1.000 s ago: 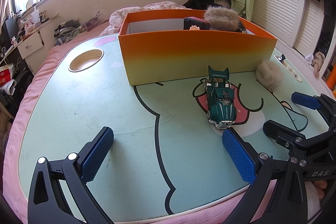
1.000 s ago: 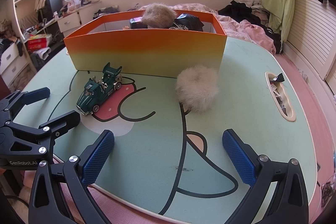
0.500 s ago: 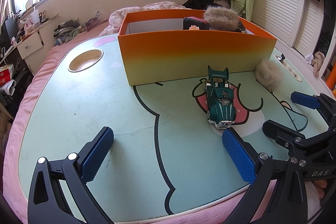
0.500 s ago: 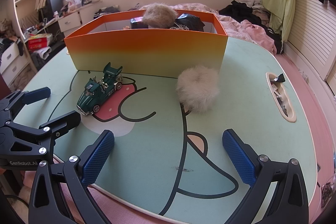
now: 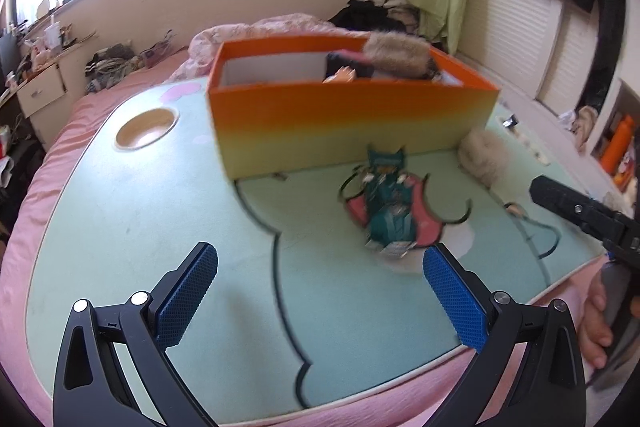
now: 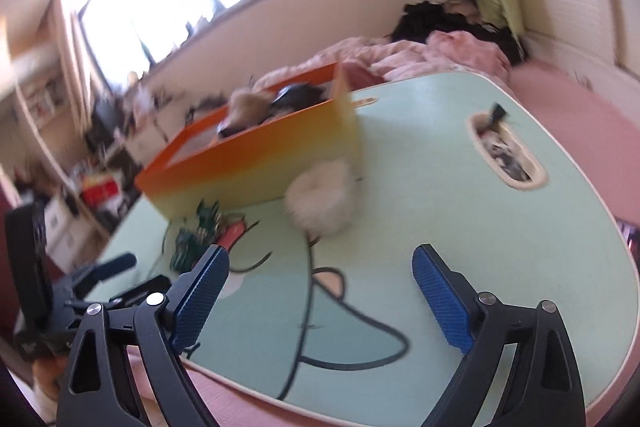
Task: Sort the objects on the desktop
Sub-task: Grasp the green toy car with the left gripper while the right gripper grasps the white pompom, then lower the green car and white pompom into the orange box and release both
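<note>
A green toy car (image 5: 390,217) sits on the pale green table (image 5: 140,211), just beyond my left gripper's right pad. My left gripper (image 5: 320,277) hangs open over the table, nothing between its fingers. A fluffy cream pom-pom (image 6: 322,201) lies by the near right corner of the orange box (image 5: 348,123); it also shows as the pom-pom (image 5: 484,157) at the right. My right gripper (image 6: 320,279) is tilted and its jaws are closing, with only bare table between them; the pom-pom lies ahead of it. The car (image 6: 196,239) is blurred at its left pad. The box (image 6: 256,155) holds a brown fluffy item (image 5: 396,55) and dark things.
A round cup hole (image 5: 146,129) is sunk in the table's far left, an oblong slot (image 6: 506,153) with small bits at its right. Pink bedding surrounds the table. A person's hand (image 5: 596,323) holds the right gripper's handle. Clothes and drawers lie beyond.
My right gripper has rolled and swung, so its view now tilts and blurs, and its jaws have narrowed a little. The left gripper has hardly moved; car and pom-pom stay put.
</note>
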`<state>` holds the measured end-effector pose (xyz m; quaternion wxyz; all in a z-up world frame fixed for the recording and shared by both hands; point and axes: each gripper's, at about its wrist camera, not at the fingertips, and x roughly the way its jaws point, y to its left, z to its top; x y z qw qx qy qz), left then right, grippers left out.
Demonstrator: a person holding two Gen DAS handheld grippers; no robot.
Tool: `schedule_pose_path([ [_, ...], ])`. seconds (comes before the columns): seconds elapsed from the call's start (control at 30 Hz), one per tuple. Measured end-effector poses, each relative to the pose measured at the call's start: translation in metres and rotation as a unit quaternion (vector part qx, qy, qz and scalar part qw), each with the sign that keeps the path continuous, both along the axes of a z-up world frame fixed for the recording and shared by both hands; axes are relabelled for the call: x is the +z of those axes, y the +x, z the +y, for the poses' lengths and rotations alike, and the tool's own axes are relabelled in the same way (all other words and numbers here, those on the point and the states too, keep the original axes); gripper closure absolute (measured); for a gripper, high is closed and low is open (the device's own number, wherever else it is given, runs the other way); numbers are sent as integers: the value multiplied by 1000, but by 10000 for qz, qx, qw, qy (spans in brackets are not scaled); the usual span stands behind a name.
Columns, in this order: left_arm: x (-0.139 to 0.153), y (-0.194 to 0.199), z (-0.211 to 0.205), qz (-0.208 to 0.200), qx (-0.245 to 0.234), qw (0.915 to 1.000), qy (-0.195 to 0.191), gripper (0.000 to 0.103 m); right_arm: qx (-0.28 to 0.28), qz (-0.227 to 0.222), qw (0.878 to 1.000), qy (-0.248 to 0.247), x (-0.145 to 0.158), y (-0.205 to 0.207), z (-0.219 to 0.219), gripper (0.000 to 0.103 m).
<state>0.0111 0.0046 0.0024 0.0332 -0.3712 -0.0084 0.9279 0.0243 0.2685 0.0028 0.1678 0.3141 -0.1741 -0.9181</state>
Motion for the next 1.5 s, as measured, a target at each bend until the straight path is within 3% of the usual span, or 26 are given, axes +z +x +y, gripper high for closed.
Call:
schedule_pose_path([
  [0.1,10,-11,14,142,-175,9997,-78,3,-47,-52,10000,65,5,-5,-3,10],
  [0.13,11,-16,20,106,-236,9995,-169,8,-59,-47,9999,116,7,-10,-3,10],
  [0.2,7,-29,32,-71,-343,9986,-388,28,-159,42,9994,317,16,-15,-7,10],
  [0.27,0,-40,37,-287,-363,9977,-492,60,-172,124,9985,510,26,-23,-15,12],
  [0.33,-5,-42,38,-328,-476,9976,-369,75,-159,50,9977,654,28,-34,-23,17],
  [0.4,-4,-38,39,-260,-569,9975,-325,75,-117,-225,9958,885,26,-49,-35,27],
  [0.43,-4,-35,38,-204,-605,9974,-330,75,-61,-313,9953,917,21,-54,-37,38],
  [0.47,-3,-33,37,-168,-618,9974,-324,75,56,-461,9942,975,17,-59,-44,57],
  [0.5,-3,-32,36,-141,-613,9976,-291,75,186,-599,9923,1068,12,-63,-50,69],
  [0.53,-3,-31,33,-117,-595,9979,-242,75,219,-507,9917,1161,12,-61,-54,74],
  [0.7,12,-19,13,166,-422,9989,86,75,497,56,9924,1122,27,-36,-55,75],
  [0.83,38,-17,3,437,-387,9980,229,75,610,583,9930,826,62,-25,-55,75],
  [0.93,65,-31,-6,714,-203,9968,298,75,500,764,9918,890,91,-40,-68,75],
  [1.03,82,-60,-17,843,131,9953,450,74,304,645,9939,835,106,-73,-76,74],
  [1.1,77,-81,-26,771,504,9948,426,62,116,533,9927,1073,103,-97,-84,67],
  [1.13,68,-93,-31,564,757,9949,369,31,98,416,9917,1211,98,-105,-87,45],
  [1.17,60,-101,-34,361,944,9944,312,22,-14,241,9901,1381,88,-114,-90,39],
  [1.27,46,-101,-27,528,967,9939,-55,18,112,-134,9893,1450,56,-126,-91,39],
  [1.33,44,-96,-25,551,881,9943,-230,18,3,221,9825,1848,54,-117,-96,39],
  [1.37,45,-93,-25,587,867,9943,-197,18,12,325,9817,1877,56,-112,-97,39],
  [1.5,64,-60,-33,906,813,9921,298,18,-161,881,9883,1236,79,-74,-80,38],
])
